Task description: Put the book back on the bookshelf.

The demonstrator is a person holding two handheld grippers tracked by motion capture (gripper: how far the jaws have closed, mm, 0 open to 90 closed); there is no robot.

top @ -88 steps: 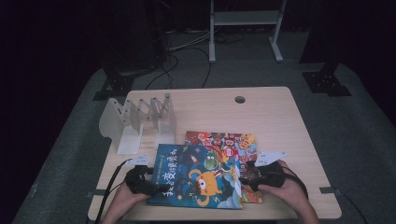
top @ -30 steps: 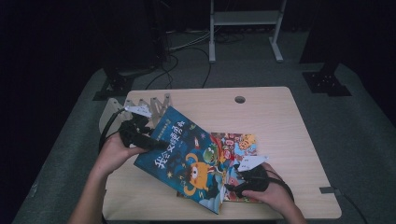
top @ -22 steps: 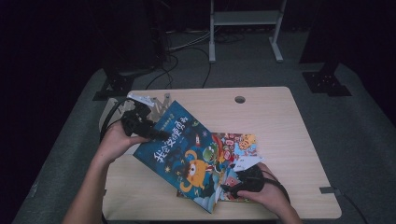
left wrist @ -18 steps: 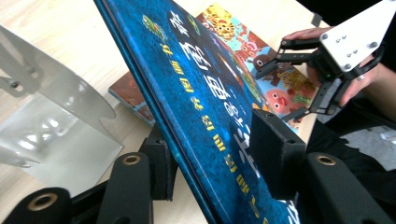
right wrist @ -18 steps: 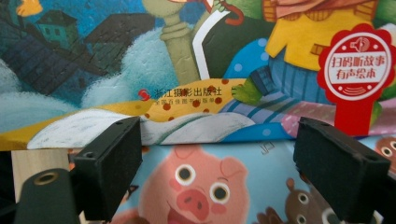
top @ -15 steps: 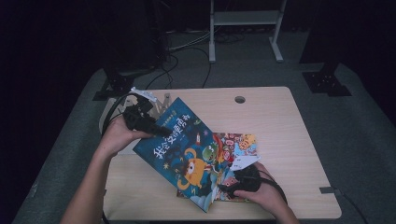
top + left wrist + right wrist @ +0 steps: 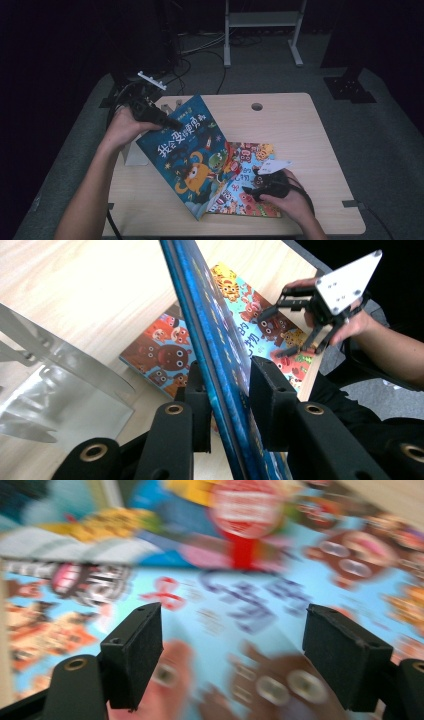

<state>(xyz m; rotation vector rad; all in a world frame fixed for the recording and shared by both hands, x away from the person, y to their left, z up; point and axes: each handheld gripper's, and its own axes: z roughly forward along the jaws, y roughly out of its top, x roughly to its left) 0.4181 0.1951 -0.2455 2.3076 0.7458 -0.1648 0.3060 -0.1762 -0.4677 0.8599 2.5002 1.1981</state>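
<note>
Left gripper (image 7: 225, 405) clamps the blue book (image 7: 192, 150), tilted up toward ten o'clock; with right gripper (image 7: 232, 655) open above the red book (image 7: 250, 175), it could slip.

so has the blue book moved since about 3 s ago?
Yes. The blue book, clamped by the left gripper, went from flat at the near edge toward the rack, tilted up.

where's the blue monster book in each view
High view: the blue book is centre-left, tilted up, its top corner in the left gripper.
Left gripper view: edge-on up the middle, between the jaws, which have just been closing.
Right gripper view: blurred, cannot tell.
Shared landmark: the orange animal book lying flat.
</note>
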